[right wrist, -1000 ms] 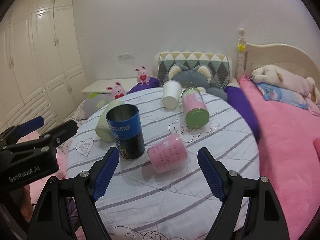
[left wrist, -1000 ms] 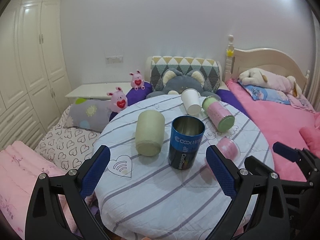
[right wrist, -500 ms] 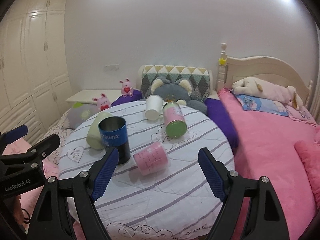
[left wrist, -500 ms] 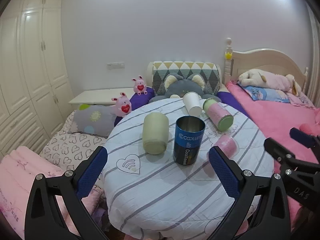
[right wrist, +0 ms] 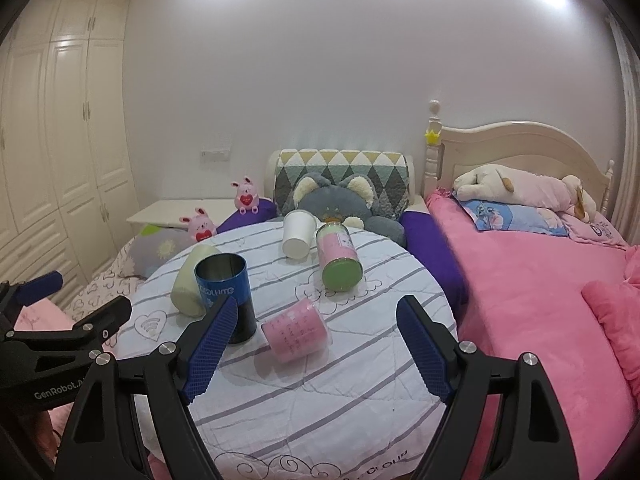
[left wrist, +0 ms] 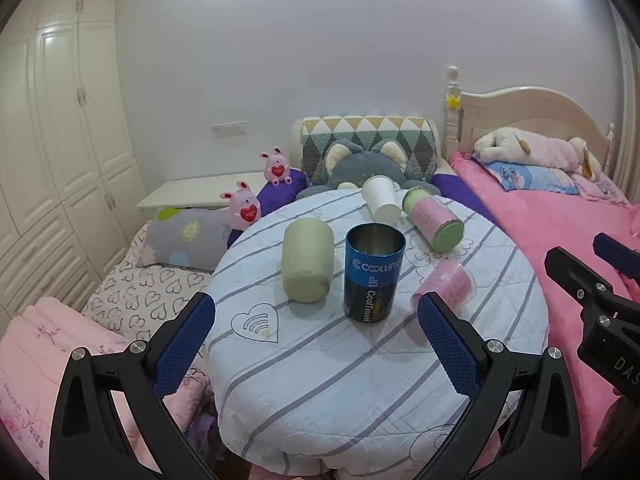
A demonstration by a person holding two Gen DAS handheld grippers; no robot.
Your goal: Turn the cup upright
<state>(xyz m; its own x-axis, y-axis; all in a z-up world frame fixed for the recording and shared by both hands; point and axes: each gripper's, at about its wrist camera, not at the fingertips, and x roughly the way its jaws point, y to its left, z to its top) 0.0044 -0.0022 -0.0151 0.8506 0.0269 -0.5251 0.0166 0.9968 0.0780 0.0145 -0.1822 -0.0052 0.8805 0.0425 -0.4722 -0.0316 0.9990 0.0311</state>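
A blue metal cup (left wrist: 374, 274) (right wrist: 226, 294) stands upright, mouth up, on the round striped table (left wrist: 360, 360) (right wrist: 320, 380). A pale green cup (left wrist: 307, 265) (right wrist: 192, 285), a pink cup (left wrist: 446, 286) (right wrist: 297, 333), a pink-and-green canister (left wrist: 434, 221) (right wrist: 338, 258) and a white paper cup (left wrist: 380, 198) (right wrist: 297, 234) lie on their sides. My left gripper (left wrist: 316, 344) is open and empty, back from the table's near edge. My right gripper (right wrist: 316, 348) is open and empty, in front of the pink cup.
A pink bed (right wrist: 540, 300) with a plush toy (right wrist: 520, 188) runs along the right. Cushions and a grey plush (left wrist: 360, 160) sit behind the table. Two pink bunnies (left wrist: 244, 210) and a low bed lie to the left, with wardrobes (left wrist: 60, 140) beyond.
Both grippers have drawn back from the table, so it looks smaller and further away. The cups have not moved. Both grippers stay open.
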